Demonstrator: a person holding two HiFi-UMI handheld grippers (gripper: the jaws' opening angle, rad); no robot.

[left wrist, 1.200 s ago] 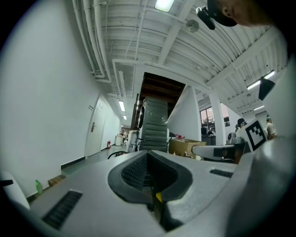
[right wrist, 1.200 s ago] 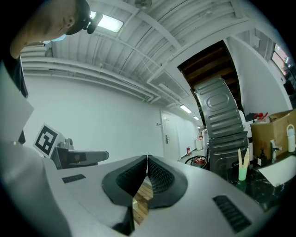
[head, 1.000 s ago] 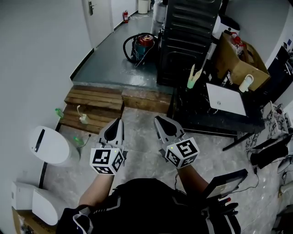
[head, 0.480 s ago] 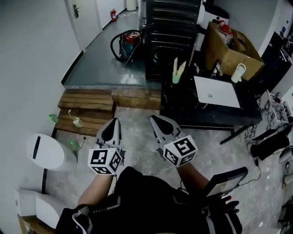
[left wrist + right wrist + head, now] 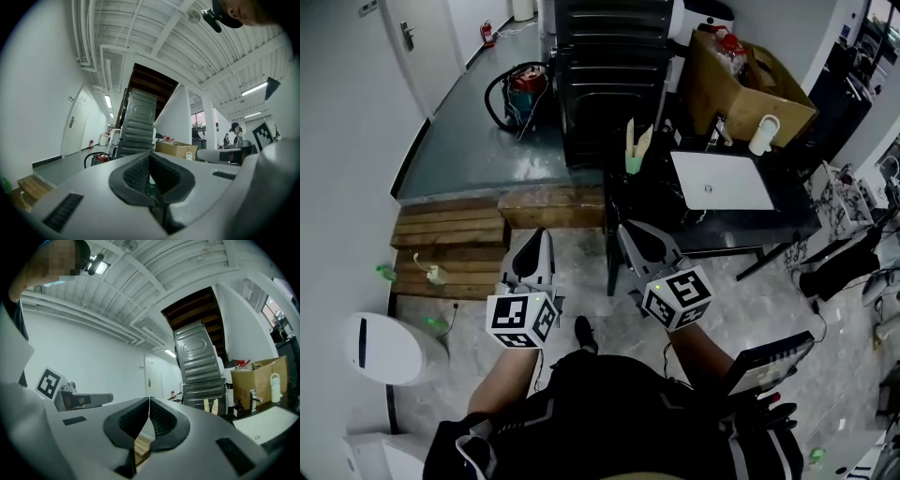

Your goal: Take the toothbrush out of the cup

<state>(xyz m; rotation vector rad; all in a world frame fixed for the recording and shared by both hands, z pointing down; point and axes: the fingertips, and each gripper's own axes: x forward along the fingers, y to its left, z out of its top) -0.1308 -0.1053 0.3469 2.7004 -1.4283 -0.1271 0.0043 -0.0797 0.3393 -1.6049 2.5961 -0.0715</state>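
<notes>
1. Bench (image 5: pixel 661 211): black, ahead of you. The cup stands near its far left corner, well apart from both grippers.
2. Cup (image 5: pixel 635 164): green, upright, almost dead ahead of the right gripper (image 5: pixel 630 232). The left gripper (image 5: pixel 538 236) sits off to the side, so your right is nearer.
3. Toothbrush (image 5: pixel 630 139): pale handles stand in the cup, slightly splayed, long axis near vertical while your jaws point level. Which handle is the brush, can't tell.
4. Jaws: both pairs closed on nothing. The right pair likely needs opening before the reach.
5. Writing: only square patterns on each marker cube (image 5: pixel 677 298). No brand or label is readable.
</notes>
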